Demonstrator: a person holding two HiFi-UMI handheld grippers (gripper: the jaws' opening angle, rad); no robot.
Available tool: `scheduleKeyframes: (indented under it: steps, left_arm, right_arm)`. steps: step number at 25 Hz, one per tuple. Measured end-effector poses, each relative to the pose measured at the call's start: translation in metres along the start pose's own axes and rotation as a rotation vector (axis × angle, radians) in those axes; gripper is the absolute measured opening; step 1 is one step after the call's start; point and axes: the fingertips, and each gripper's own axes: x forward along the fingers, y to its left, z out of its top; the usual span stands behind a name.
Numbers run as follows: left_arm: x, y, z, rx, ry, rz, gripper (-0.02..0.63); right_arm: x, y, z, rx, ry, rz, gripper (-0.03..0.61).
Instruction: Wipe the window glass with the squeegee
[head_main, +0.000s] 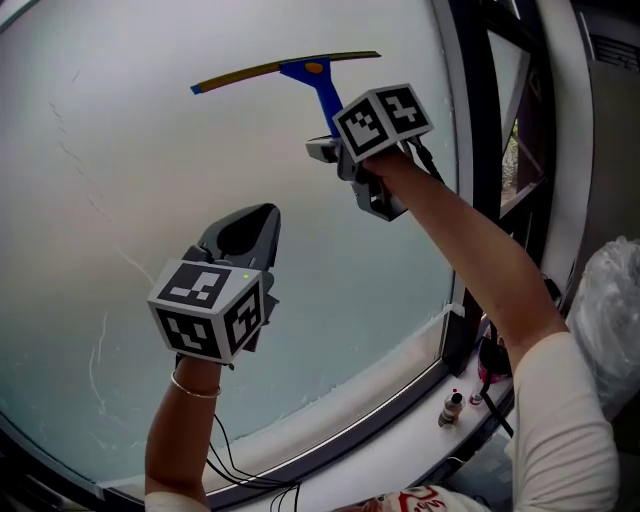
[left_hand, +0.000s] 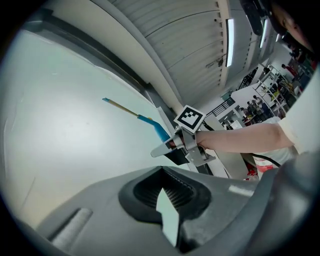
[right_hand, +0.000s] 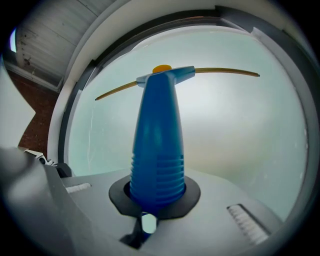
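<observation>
Head view: the squeegee (head_main: 318, 82) is held high against the frosted window glass (head_main: 130, 170), its yellow-edged blade tilted, the left end lower than the right. The blue handle is clamped in the right gripper (head_main: 333, 135), raised on an outstretched arm. The left gripper (head_main: 246, 232) is held lower and to the left, near the glass, with nothing in it. A bracelet (head_main: 195, 388) is worn on the left wrist, and a small bottle (head_main: 452, 408) is seen standing on the sill (head_main: 370, 440) below

Left gripper view: the left gripper (left_hand: 167, 202) is shown with its jaws drawn almost together, only a thin pale wedge of gap left between them and nothing caught there. Beyond, the squeegee (left_hand: 150, 121) is seen laid to the window glass (left_hand: 60, 145), gripped by the right gripper (left_hand: 172, 145) at the end of a bare forearm (left_hand: 240, 137); a ribbed ceiling (left_hand: 190, 45) is visible above

Right gripper view: the right gripper (right_hand: 152, 202) is shown closed firmly round the ribbed base of the squeegee (right_hand: 157, 135) handle, which runs straight up to the blade lying across the window glass (right_hand: 245, 135)
</observation>
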Motion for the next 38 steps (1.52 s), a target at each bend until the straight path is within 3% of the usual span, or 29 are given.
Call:
scheduleKeyframes:
  steps: [2, 5, 8, 12, 17, 20, 24, 31, 38]
  left_arm:
    - [0.0, 0.004, -0.004, 0.009, 0.007, 0.017, 0.0]
    - [-0.002, 0.005, -0.01, 0.118, 0.012, 0.07, 0.0]
    - [-0.005, -0.012, -0.016, 0.174, 0.003, 0.053, 0.0]
    - [-0.004, -0.018, -0.019, 0.113, -0.026, 0.01, 0.0]
    - [-0.006, -0.011, -0.027, 0.044, -0.036, -0.012, 0.0]
    - [-0.012, -0.023, -0.023, 0.002, -0.066, -0.066, 0.0]
    - [-0.024, -0.047, -0.016, 0.004, -0.102, -0.119, 0.0]
    - [-0.026, -0.047, -0.055, -0.103, -0.061, -0.154, 0.0]
    - [-0.019, -0.06, -0.078, -0.141, -0.03, -0.17, 0.0]
  right_arm:
    - [0.007, -0.001, 0.006, -0.008, -0.005, -0.024, 0.026]
    - [0.019, -0.007, 0.013, -0.01, -0.024, -0.1, 0.026]
    - [0.027, -0.013, 0.011, 0.021, -0.028, -0.119, 0.028]
    - [0.029, -0.013, 0.01, 0.106, -0.014, -0.086, 0.026]
    - [0.028, -0.015, -0.009, 0.076, 0.094, -0.107, 0.026]
    - [0.03, -0.016, -0.019, 0.104, 0.098, -0.119, 0.026]
    - [0.031, -0.013, -0.028, 0.141, 0.102, -0.112, 0.026]
    - [0.032, -0.011, -0.06, 0.135, 0.16, -0.119, 0.026]
    - [0.032, -0.007, -0.094, 0.151, 0.19, -0.108, 0.026]
